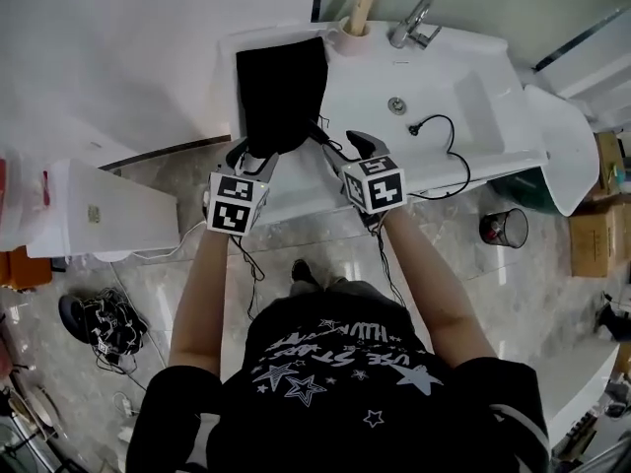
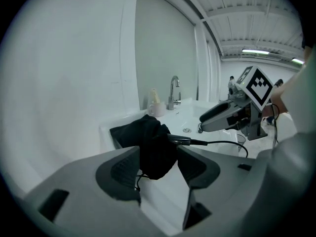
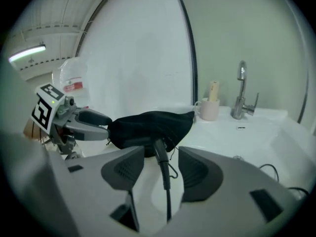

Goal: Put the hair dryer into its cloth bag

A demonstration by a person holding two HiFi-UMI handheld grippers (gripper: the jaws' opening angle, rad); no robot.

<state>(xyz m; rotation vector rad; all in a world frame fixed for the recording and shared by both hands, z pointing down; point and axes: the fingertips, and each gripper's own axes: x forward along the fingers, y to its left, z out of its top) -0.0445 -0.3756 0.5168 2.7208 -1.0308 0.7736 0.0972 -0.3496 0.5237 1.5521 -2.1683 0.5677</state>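
Between the left gripper's (image 2: 157,164) wide-spread jaws hangs the cloth bag's (image 1: 281,87) near end, pads not pressing. Right gripper (image 3: 162,164) jaws are apart around the cord (image 3: 167,191), no contact. Hair dryer (image 2: 178,139) is bagged on the sink (image 1: 493,106) counter, handle end poking out.

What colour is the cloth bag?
Black. The cloth bag shows best in the head view.
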